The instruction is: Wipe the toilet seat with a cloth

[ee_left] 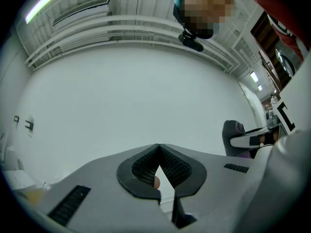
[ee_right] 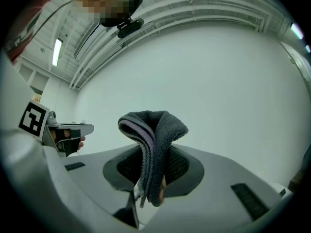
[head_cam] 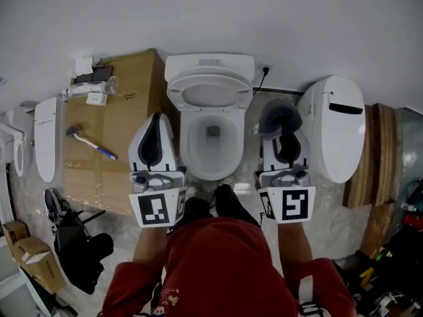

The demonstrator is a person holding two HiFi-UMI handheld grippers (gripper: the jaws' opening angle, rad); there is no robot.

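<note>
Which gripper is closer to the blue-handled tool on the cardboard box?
Left. The left gripper sits just right of the tool; the right gripper, holding the cloth, is on the toilet's far side.

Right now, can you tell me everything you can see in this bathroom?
toilet: 1, white, middle, by the wall
cardboard: 1 piece, brown, left of the toilet
tool: 1, blue handle, on the cardboard
loose toilet covers: 2, white, one far left, one right of the toilet
wooden boards: several, brown, far right
bag: 1, black, floor, lower left
cloth: 1, grey, in the right gripper's jaws
left gripper: 1, white, jaws shut, empty
right gripper: 1, white, jaws shut on the cloth
</note>
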